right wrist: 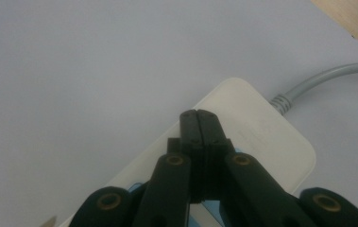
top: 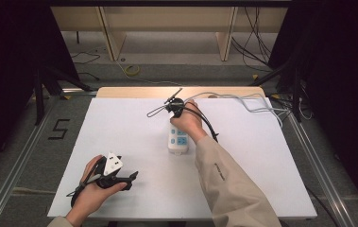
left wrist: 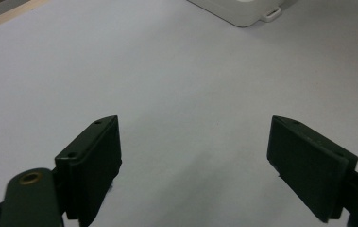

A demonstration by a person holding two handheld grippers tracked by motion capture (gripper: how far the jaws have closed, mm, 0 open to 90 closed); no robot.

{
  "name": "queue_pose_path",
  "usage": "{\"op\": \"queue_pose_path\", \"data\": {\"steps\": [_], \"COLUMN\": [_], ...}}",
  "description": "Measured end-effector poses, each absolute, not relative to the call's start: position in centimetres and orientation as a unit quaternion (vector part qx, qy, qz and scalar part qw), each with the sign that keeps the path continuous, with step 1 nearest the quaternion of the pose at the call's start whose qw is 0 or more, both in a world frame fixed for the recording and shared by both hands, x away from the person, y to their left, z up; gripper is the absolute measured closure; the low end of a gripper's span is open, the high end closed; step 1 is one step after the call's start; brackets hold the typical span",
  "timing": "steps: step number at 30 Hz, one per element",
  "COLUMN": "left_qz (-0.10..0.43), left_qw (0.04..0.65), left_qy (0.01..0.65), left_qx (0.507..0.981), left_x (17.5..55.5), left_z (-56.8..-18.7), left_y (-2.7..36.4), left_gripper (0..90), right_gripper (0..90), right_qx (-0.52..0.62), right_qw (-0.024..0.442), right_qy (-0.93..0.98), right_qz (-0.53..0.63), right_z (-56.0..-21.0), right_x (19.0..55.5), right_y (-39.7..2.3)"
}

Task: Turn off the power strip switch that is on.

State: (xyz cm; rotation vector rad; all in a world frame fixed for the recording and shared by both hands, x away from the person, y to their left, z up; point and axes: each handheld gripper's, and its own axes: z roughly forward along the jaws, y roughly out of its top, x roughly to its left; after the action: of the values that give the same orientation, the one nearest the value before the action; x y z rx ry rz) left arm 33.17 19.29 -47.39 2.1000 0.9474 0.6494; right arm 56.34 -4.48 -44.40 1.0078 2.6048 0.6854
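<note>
Left gripper (top: 130, 179) rests with jaws released; right gripper (right wrist: 199, 116), jaws clenched empty, hovers over power strip (right wrist: 266, 142).

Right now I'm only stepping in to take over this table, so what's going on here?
A person works at a white table with tongs in each hand. The right tongs are shut, with nothing between the jaws, and sit over the cable end of a white power strip; whether they press on it can't be told. The strip's grey cable runs off to the table's far right. The left tongs rest open near the front edge, holding nothing.
</note>
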Motion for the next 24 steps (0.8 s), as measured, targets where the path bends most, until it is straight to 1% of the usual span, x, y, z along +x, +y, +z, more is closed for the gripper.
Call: {"op": "queue_pose_path", "data": {"steps": [16,24], "left_qz": [0.252,0.252], "left_qw": [0.365,0.365], "left_qy": [0.367,0.369], "left_qx": [0.818,0.817], "left_x": [33.2,33.2], "left_z": [-47.4,-47.4], "left_y": [19.3,19.3], "left_gripper": [18.3,18.3], "right_gripper": [90.0,90.0], "right_qx": [0.349,0.348], "right_qw": [0.131,0.133], "right_qy": [0.892,0.888], "right_qz": [0.255,0.271], "right_z": [-44.1,-43.1], "right_x": [56.1,55.7], "right_y": [-5.2,-5.7]}}
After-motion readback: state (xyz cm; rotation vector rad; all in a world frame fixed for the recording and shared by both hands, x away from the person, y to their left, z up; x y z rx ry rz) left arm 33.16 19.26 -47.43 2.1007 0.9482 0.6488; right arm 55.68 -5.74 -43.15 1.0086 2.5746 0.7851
